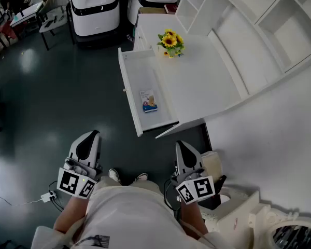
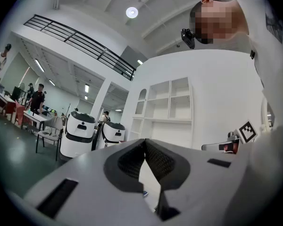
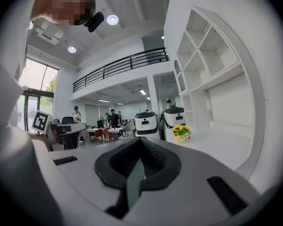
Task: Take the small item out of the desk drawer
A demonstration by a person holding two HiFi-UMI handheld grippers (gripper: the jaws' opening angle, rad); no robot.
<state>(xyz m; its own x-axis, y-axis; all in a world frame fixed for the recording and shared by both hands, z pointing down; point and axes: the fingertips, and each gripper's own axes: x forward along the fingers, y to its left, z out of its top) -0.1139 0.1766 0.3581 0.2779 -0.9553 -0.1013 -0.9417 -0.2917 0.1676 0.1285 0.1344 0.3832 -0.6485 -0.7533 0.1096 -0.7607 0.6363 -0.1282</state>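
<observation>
Head view: small flat blue-and-white printed packet lies in the pulled-out white desk drawer, long axis running near-to-far along the drawer. Both claws sit near the body, well apart from it. The packet is far and between them, and the right gripper looks slightly nearer than the left gripper. Both jaw pairs closed, nothing held. Right gripper view shows yellow sunflowers on the white desk top, no packet.

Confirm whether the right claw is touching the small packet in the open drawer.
Apart. The head view shows the right claw held back by the person's body, with dark floor between it and the small packet lying in the drawer.
</observation>
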